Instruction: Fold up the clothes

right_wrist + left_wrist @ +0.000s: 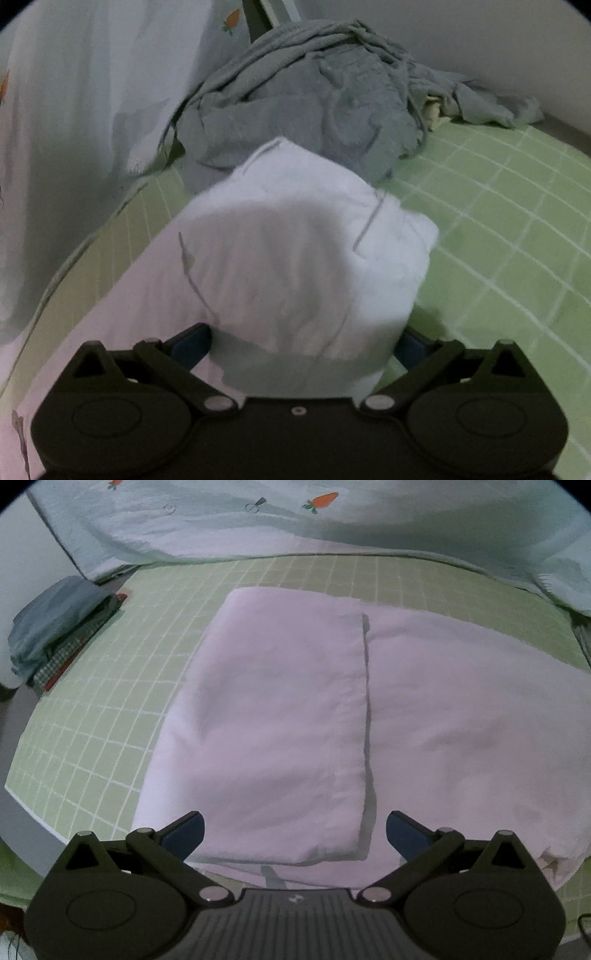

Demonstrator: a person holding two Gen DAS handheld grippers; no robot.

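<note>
Our right gripper (303, 347) has its fingers spread around a bunched end of the pale pink garment (443, 716), not visibly pinching it, while the left gripper (295, 834) hangs open and empty above the garment's near edge. The garment lies partly folded mid-bed on the green checked sheet (103, 709). We should close firmly on all layers, then carry this end across level to meet the folded left panel, so nothing slips or skews.

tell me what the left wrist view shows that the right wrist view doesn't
Only the left wrist view shows the left gripper, open above the pale pink garment, whose flat fold edge runs down the middle, and a folded stack at the mat's left edge.

Only the right wrist view shows the right gripper, a lifted bunch of the garment between its fingers, and a crumpled grey cloth pile.

Both show the garment, the green grid mat and carrot-print fabric.
</note>
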